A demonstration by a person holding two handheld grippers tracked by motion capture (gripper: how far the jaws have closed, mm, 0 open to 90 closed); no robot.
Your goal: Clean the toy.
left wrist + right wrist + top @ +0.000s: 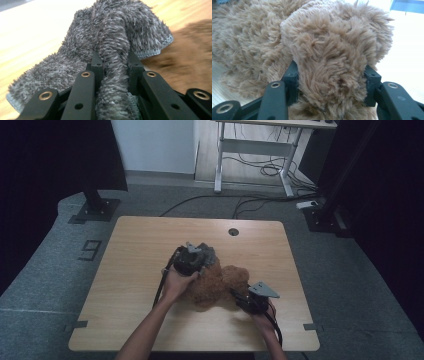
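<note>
Grey carpet, loose cables and a white desk frame lie behind the wooden table (150,250), where the high view shows a brown fluffy cloth (212,287) heaped near the middle with a grey cloth (207,251) touching its far edge. The left gripper (192,260) sits over the grey cloth, and the right gripper (252,299) is at the brown cloth's near right side. In the left gripper view, the jaws are clamped on a pinched fold of the grey cloth (112,37), which drapes forward over the tabletop, with the brown cloth (190,52) just beside it. In the right gripper view, the jaws stand around a thick bulge of the brown cloth (329,55), pressed into its pile on both sides. Both cloths seem gripped, so the step in hand is probably pulling them apart; the next move calls for lifting the grey one away while the brown one is held down.
</note>
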